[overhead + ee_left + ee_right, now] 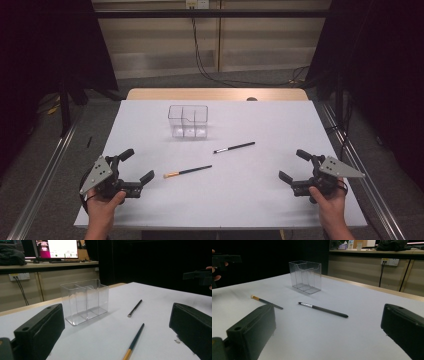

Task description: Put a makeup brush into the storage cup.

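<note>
A clear plastic organiser box (188, 121) with compartments stands upright on the white table, toward the back. Two thin brushes lie flat in front of it: one with an orange end (187, 171) and a dark one with a silver ferrule (234, 147). My left gripper (136, 165) rests at the front left, open and empty, with the orange-ended brush (133, 342) just ahead between its jaws' line of sight. My right gripper (295, 165) sits at the front right, open and empty, facing the dark brush (323, 310) and the box (305, 276).
The white table (260, 200) has bare surface around the brushes. A wooden strip (215, 94) runs along its far edge. Metal rails (45, 180) flank both sides. Cables (210, 70) hang on the wall behind.
</note>
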